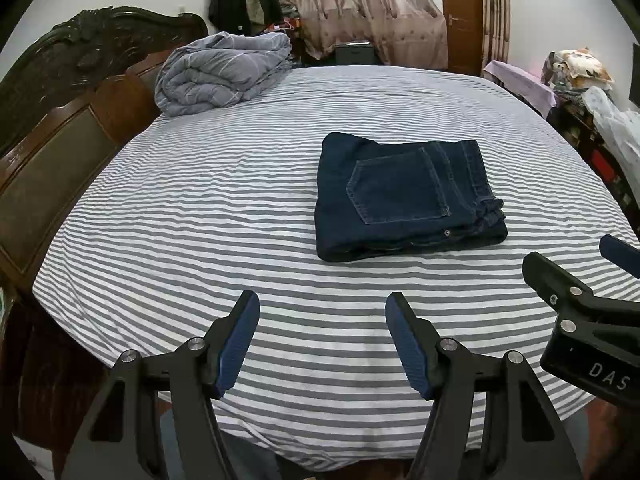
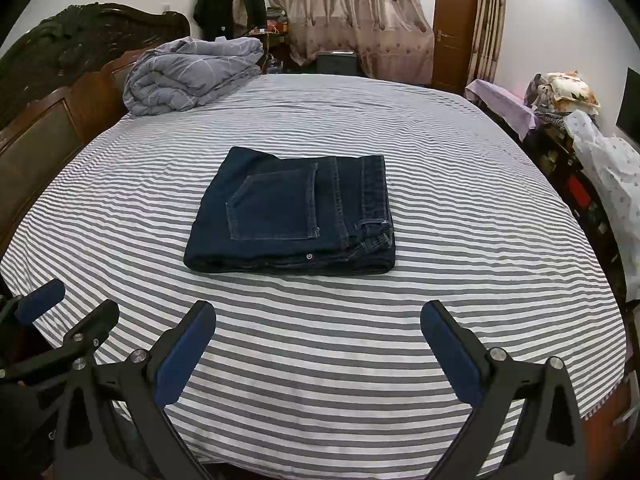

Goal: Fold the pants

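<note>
Both of your grippers hover with fingers spread and nothing between the blue pads: your left gripper (image 1: pixel 322 340) stands moderately apart, your right gripper (image 2: pixel 318 354) wider. Under the fingertips and running ahead of them lies the grey-and-white striped sheet (image 2: pixel 320 400), bare at your end. Beside your left fingers, to their right, the black frame and one blue pad of your right gripper show at the picture's edge. Ahead of the fingers, well apart from them, you have the pants (image 2: pixel 290 210): dark blue denim, folded into a compact rectangle, back pocket up, waistband to the right, lying flat on the sheet. Beyond and to the left of your fingers a folded grey quilt (image 2: pixel 192 74) rests against the carved wooden headboard (image 2: pixel 52 92). Farthest off hang patterned curtains (image 2: pixel 348 12) beside a brown door (image 2: pixel 454 24).
</note>
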The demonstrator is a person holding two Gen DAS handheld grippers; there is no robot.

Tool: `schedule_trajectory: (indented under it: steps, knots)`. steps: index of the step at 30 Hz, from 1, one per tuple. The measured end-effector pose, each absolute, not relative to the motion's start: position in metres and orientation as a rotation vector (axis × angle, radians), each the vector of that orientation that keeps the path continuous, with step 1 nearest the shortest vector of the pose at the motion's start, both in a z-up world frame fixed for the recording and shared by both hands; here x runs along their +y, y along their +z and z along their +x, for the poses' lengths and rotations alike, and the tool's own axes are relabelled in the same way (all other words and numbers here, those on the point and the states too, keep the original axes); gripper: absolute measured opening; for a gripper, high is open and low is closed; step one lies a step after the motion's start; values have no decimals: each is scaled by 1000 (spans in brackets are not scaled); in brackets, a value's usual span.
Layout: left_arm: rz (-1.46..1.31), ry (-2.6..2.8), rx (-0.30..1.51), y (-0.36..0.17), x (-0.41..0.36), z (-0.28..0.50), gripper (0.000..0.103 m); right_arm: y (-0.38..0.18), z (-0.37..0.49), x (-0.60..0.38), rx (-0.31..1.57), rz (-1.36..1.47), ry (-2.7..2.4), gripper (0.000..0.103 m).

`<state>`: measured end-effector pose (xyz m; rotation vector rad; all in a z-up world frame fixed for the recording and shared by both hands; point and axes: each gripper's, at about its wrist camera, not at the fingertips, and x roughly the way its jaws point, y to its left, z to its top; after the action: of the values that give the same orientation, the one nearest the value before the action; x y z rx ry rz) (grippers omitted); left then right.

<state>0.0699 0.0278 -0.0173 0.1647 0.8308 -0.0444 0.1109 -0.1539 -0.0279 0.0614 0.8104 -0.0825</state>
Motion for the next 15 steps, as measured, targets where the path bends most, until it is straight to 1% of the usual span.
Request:
schedule_trajectory:
  steps: [15]
  knots:
    - [187,-39,810,-22,21,66,66,-34,111,-158,822,67,-80,102]
